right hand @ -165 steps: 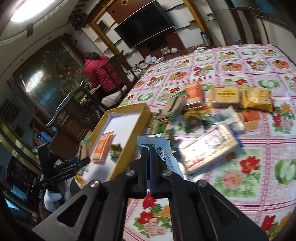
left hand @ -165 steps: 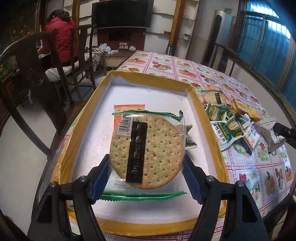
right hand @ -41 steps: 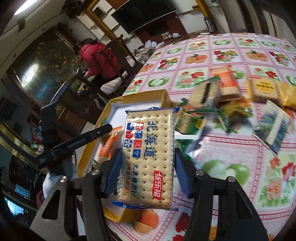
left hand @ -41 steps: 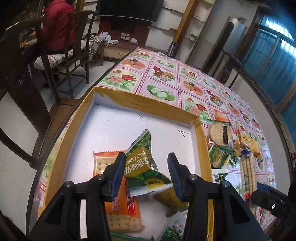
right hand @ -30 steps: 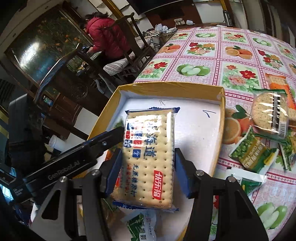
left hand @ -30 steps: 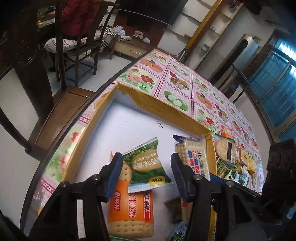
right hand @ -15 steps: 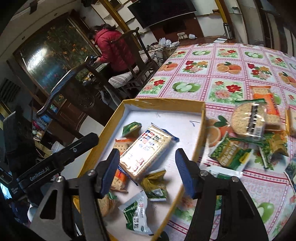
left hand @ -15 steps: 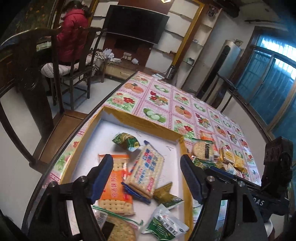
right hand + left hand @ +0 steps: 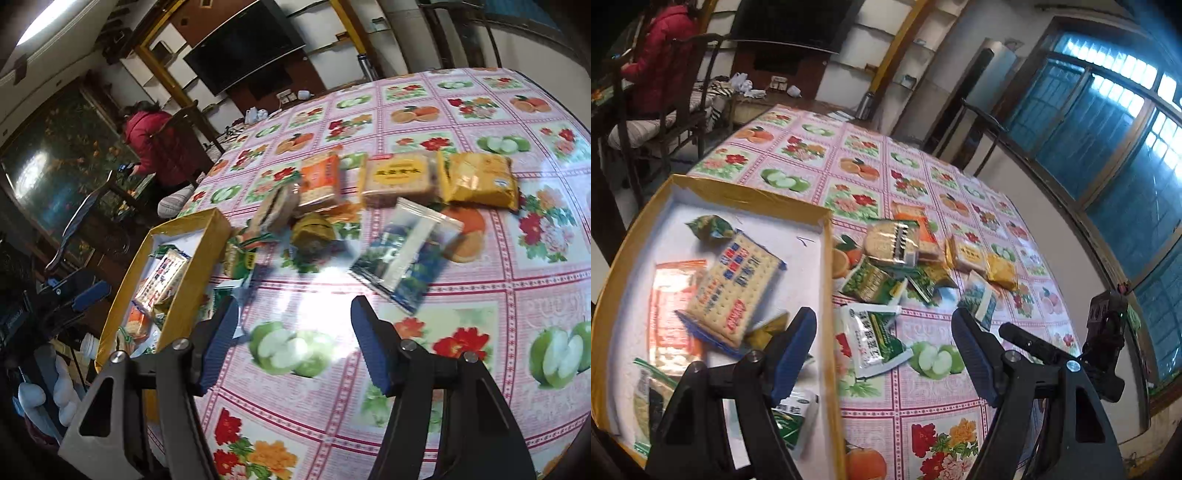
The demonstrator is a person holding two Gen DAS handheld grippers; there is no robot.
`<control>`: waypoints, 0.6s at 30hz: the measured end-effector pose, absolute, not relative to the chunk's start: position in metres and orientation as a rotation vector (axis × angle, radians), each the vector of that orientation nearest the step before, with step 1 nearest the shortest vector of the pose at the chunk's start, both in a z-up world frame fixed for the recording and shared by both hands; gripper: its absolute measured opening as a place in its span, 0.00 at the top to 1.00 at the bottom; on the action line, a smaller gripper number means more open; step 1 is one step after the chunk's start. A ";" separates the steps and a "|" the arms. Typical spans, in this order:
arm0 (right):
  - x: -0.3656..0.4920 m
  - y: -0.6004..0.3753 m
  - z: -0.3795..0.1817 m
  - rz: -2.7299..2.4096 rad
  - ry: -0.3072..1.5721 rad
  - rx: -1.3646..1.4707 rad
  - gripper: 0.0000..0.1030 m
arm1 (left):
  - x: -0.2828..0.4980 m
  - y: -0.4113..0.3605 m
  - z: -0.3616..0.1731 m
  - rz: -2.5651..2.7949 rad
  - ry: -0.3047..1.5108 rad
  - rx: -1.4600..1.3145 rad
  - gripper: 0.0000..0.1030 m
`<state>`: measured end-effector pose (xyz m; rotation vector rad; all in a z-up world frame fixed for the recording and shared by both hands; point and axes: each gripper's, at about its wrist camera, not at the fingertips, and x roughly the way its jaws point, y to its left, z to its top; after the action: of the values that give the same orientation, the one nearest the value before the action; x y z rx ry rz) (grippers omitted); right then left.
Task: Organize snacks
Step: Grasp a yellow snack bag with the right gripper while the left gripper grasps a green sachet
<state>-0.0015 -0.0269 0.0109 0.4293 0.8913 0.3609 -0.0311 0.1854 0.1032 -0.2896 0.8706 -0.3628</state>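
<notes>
Both grippers empty, jaws apart. L gripper [image 9: 884, 349] straddles the box [image 9: 827, 280] rim; white-green packet [image 9: 875, 338] lies just ahead betw its fingers, long axis running up-left to lower-right. R gripper [image 9: 291, 339] over bare cloth; blue packet [image 9: 404, 253] sits up-right, diagonal. L nearer a pick.

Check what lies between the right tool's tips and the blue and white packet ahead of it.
Only bare tablecloth, glare on it. The right wrist view shows this: the right tool is open and empty, and the blue and white packet lies beyond its tips.
</notes>
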 end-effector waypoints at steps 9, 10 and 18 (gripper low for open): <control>0.024 -0.041 -0.002 0.343 0.877 0.483 0.37 | -0.015 0.109 0.058 -0.350 0.990 -0.019 0.28; 0.030 -0.039 0.000 0.343 0.870 0.490 0.37 | -0.012 0.106 0.053 -0.327 0.998 0.008 0.29; 0.107 0.016 -0.014 0.333 1.067 0.260 0.34 | 0.008 0.099 0.026 -0.197 1.059 0.095 0.35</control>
<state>0.1071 0.0156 -0.0143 0.2601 1.0669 0.3327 0.0079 0.0987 0.0265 0.0949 1.0594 -0.1972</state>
